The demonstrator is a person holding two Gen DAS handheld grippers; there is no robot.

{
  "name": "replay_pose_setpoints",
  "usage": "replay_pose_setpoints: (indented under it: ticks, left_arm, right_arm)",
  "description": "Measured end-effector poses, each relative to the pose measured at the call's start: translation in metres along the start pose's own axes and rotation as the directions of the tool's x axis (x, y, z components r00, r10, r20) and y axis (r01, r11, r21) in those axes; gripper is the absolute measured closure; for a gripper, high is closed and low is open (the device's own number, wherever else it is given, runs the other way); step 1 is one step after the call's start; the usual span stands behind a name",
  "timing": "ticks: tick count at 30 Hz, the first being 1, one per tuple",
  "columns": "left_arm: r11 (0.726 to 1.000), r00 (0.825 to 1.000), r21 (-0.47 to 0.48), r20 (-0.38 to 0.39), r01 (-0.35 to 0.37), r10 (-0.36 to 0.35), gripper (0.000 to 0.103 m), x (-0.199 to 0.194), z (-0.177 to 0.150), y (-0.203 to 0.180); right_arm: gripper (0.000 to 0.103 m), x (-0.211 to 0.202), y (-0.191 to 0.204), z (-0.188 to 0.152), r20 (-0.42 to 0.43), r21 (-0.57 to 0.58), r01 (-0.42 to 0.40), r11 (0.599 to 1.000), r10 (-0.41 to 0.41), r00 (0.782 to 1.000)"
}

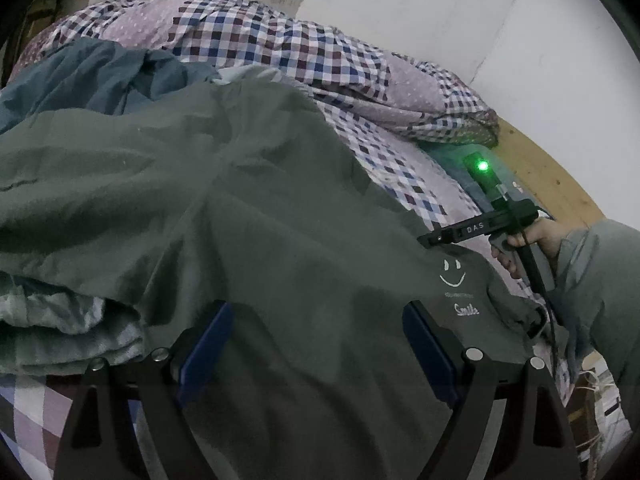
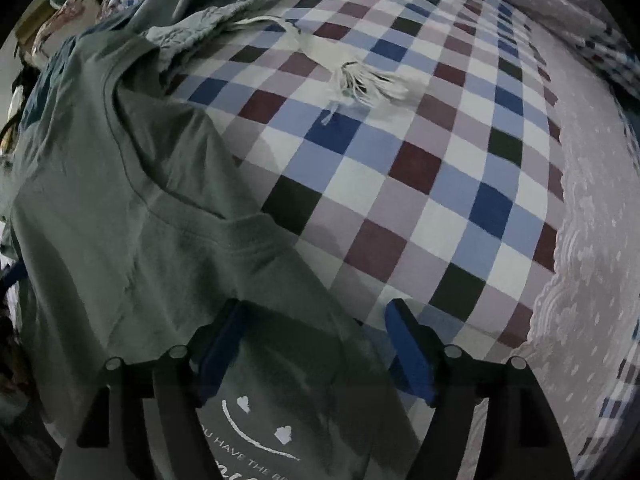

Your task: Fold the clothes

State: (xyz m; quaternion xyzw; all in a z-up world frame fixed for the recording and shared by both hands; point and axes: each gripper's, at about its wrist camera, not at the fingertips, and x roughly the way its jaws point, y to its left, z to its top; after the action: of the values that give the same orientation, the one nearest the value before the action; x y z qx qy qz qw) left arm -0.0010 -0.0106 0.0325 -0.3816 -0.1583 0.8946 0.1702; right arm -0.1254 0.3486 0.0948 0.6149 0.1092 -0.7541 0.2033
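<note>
Grippers: my left gripper (image 1: 316, 348) and my right gripper (image 2: 316, 344) both spread wide, nothing pinched, over the green T-shirt (image 1: 248, 208).
Open room: bare checked bedsheet (image 2: 420, 168) beyond my right fingers.
T-shirt edge: its edge runs diagonally between my right fingers.
Obstacles: pale fringed cloth (image 2: 360, 76) on the sheet; striped garment (image 1: 60, 328) and blue garment (image 1: 104, 72) to my left; checked quilt (image 1: 280, 44) heaped farther back.
T-shirt: lies on the bed, rumpled, white smiley print (image 2: 260, 424) facing up.
</note>
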Motion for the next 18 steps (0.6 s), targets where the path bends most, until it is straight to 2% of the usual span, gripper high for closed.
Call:
replay_pose_setpoints:
  ticks: [2,3,4,6,9,12,16,17,18]
  left_arm:
    - [1.0,1.0,0.003,-0.001,-0.004,0.004,0.014,0.001,0.0,-0.001]
    - [1.0,1.0,0.005,-0.001,-0.006,0.006,0.014,0.002,-0.001,-0.001]
    - [1.0,1.0,0.007,-0.002,-0.008,0.008,0.014,0.002,-0.001,-0.002]
    - [1.0,1.0,0.007,-0.004,-0.009,0.009,0.014,0.003,-0.002,-0.002]
    - [1.0,1.0,0.01,-0.003,-0.008,0.008,0.014,0.003,-0.003,-0.002]
    - [1.0,1.0,0.007,-0.004,-0.006,0.006,0.014,0.004,-0.003,-0.001]
    - [1.0,1.0,0.005,-0.006,-0.003,0.003,0.014,0.005,-0.002,0.0]
    - [1.0,1.0,0.004,-0.006,-0.003,0.003,0.014,0.005,-0.002,0.0]
    - [1.0,1.0,0.004,-0.006,-0.003,0.003,0.014,0.005,-0.002,0.001]
  right_arm:
    - [0.043,-0.008,0.011,-0.001,0.02,-0.045,0.013,0.999,-0.012,1.0]
    - [0.066,-0.012,0.017,-0.002,0.031,-0.071,0.019,0.997,-0.016,0.999]
    - [0.081,-0.016,0.026,-0.004,0.041,-0.1,0.034,0.994,-0.03,0.999]
    - [0.093,-0.025,0.046,-0.007,0.061,-0.164,0.091,0.982,-0.082,0.995]
    - [0.095,-0.042,0.081,-0.019,0.13,-0.238,0.223,0.945,-0.197,0.972]
    - [0.095,-0.061,0.117,-0.036,0.23,-0.288,0.358,0.888,-0.299,0.926]
    - [0.095,-0.075,0.191,-0.092,0.342,-0.397,0.479,0.783,-0.358,0.869]
    - [0.095,-0.071,0.205,-0.102,0.351,-0.422,0.488,0.764,-0.359,0.865]
    - [0.095,-0.061,0.215,-0.108,0.344,-0.448,0.482,0.753,-0.352,0.87]
